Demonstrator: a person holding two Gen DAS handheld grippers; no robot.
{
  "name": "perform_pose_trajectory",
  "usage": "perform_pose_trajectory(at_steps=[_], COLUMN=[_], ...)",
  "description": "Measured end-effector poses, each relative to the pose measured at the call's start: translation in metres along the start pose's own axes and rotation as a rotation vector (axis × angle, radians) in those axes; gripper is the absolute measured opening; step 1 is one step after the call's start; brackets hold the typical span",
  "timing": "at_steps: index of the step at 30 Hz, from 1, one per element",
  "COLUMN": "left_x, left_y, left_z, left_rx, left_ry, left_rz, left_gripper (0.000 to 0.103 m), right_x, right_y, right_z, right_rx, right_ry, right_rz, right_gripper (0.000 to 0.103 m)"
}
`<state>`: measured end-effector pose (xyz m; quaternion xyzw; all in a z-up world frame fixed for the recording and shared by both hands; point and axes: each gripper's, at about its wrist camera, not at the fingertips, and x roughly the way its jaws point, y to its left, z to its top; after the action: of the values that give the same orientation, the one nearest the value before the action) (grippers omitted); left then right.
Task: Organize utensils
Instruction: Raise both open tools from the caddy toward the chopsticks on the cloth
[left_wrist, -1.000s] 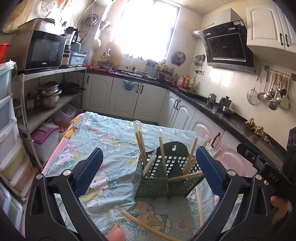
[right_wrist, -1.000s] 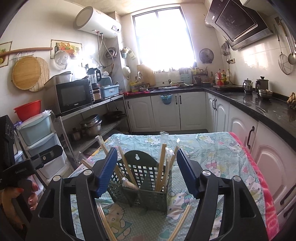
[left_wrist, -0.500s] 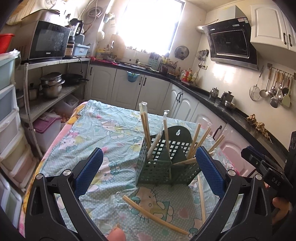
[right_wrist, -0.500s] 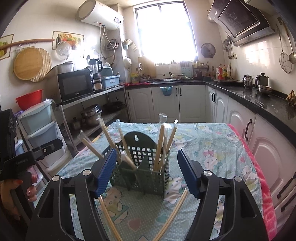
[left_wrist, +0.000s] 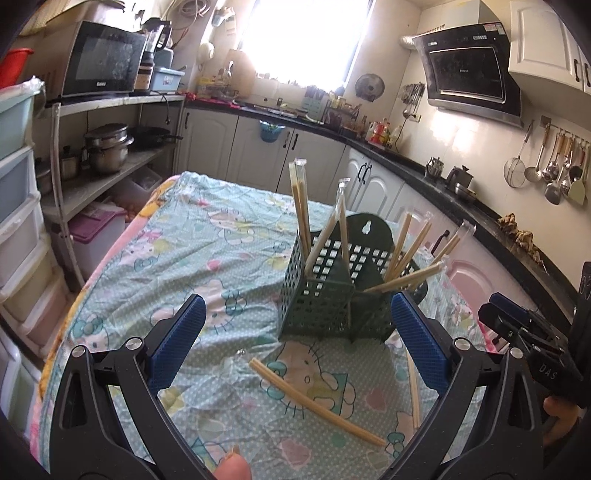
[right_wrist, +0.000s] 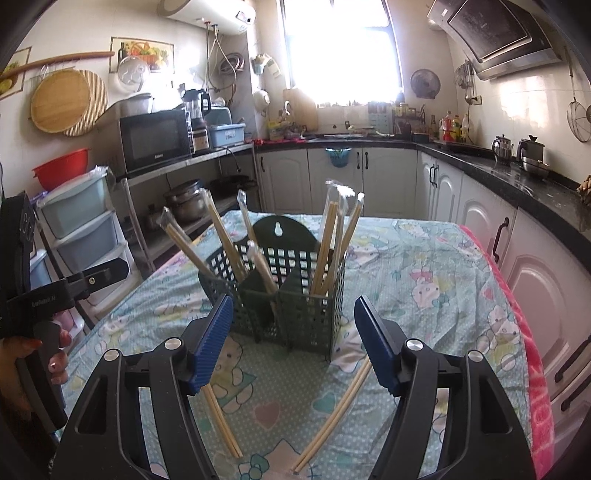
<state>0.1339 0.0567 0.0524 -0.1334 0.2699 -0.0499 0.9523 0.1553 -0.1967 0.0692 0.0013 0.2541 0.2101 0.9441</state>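
Green basket (left_wrist: 332, 306) | ahead, between open left tongs (left_wrist: 295, 343) | chopsticks (left_wrist: 314, 400) nearer

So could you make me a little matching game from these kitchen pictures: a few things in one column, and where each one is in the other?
Things:
1. green basket
2. loose chopstick pairs
3. microwave
4. ladles

Places:
A. hanging from a wall rail
B. on the shelf rack
C. lying flat on the tablecloth
D. standing upright on the table, wrapped chopsticks sticking out

Pairs: 1-D, 2-C, 3-B, 4-A.

Both tongs, left and right, are open and hold nothing.
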Motion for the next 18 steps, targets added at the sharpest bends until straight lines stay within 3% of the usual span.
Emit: perform_pose_trajectory(at_steps=[18], left_x=[0.027], left_y=[-0.001], left_z=[-0.032], left_rx=[-0.002], left_ry=[0.144], left_rz=[-0.010], left_gripper=[0.092], right_x=[0.020], right_y=[-0.010], right_z=[-0.023], right_rx=[-0.008], right_ry=[0.114], right_rz=[-0.034], right_gripper=[0.066])
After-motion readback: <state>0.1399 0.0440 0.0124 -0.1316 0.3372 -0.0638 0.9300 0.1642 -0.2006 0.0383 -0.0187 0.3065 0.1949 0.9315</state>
